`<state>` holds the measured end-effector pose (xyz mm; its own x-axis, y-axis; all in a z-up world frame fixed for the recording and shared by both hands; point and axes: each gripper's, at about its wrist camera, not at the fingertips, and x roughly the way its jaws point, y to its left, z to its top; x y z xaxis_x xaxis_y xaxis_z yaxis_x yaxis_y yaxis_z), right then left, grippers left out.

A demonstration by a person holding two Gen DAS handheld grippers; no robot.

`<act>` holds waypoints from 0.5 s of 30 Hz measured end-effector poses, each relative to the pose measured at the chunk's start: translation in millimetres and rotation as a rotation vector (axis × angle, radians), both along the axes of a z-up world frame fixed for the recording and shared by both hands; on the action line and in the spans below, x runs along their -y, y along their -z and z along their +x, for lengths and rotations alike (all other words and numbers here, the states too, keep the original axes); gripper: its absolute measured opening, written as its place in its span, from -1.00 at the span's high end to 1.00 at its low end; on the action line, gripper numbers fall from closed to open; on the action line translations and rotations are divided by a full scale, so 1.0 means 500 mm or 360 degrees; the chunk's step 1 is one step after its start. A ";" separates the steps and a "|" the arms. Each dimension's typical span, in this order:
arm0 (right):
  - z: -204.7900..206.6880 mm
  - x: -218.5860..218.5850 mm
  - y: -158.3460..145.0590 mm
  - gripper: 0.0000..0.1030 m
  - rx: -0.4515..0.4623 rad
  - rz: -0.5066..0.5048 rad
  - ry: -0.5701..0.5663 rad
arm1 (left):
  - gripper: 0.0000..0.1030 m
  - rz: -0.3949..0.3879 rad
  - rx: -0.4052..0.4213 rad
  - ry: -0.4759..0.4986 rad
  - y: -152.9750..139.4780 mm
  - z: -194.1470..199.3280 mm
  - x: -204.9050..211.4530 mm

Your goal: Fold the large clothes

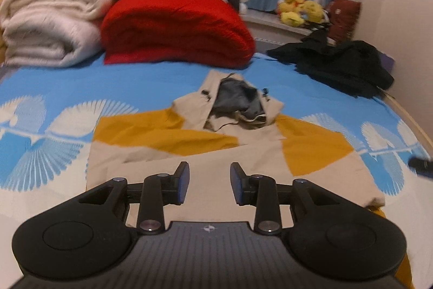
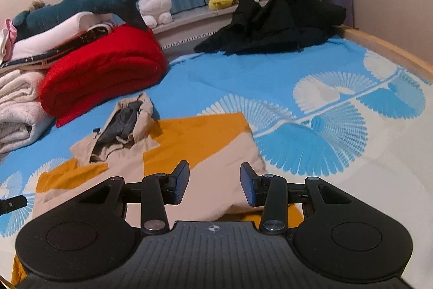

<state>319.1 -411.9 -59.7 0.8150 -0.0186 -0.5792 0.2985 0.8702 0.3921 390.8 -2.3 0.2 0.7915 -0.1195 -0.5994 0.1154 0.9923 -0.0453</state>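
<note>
2 grippers (image 1: 208,182) (image 2: 215,184) agape, empty, above jacket (image 1: 216,153), hood (image 1: 238,99) pointing away toward red blanket (image 1: 176,29).

No words, brands or numbers can be read in either view. The only sign is a small white compass-like emblem (image 1: 208,228) on each tool's ribbed grey body, bottom centre.

Beige-and-mustard hooded jacket (image 1: 189,148): thin woven cloth, matt, creased, with a grey lining in the hood; blue bed sheet with white fan print (image 2: 270,77): smooth matt cotton-like cloth; folded red blanket (image 1: 173,29): fuzzy, nubbly pile; cream blanket (image 1: 48,23): fluffy fleece; left gripper (image 1: 208,182): matt black plastic, small shiny metal pivots, blue rubbery pads; bed edge (image 2: 384,45): smooth pale wood.
</note>
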 end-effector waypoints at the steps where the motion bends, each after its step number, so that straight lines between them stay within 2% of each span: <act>1: 0.001 0.005 -0.006 0.15 0.0015 0.0000 0.0000 | 0.30 0.0008 0.0006 0.0018 -0.006 0.001 0.006; 2: 0.002 0.010 -0.013 0.15 0.0032 0.0005 -0.0003 | 0.35 0.0013 -0.0009 0.0042 -0.012 0.012 0.014; 4: 0.005 0.021 -0.026 0.15 0.0070 0.0014 -0.0008 | 0.85 0.0041 -0.0028 0.0056 -0.019 0.048 0.034; 6: 0.009 0.031 -0.032 0.19 0.0093 0.0021 -0.0007 | 0.88 0.0026 -0.0050 0.0048 -0.029 0.106 0.055; 7: 0.014 0.037 -0.032 0.35 0.0088 0.0029 -0.0005 | 0.92 -0.0015 -0.0069 0.0041 -0.033 0.145 0.065; 8: 0.019 0.040 -0.029 0.66 0.0077 0.0043 -0.0005 | 0.92 -0.0042 -0.0091 0.0024 -0.037 0.189 0.075; 9: 0.026 0.045 -0.026 0.77 0.0062 0.0064 -0.0007 | 0.92 -0.0039 -0.0108 0.0000 -0.038 0.235 0.087; 15: 0.063 0.064 -0.008 0.79 -0.0010 0.0105 0.0011 | 0.90 -0.0017 -0.0215 -0.0084 -0.004 0.495 0.136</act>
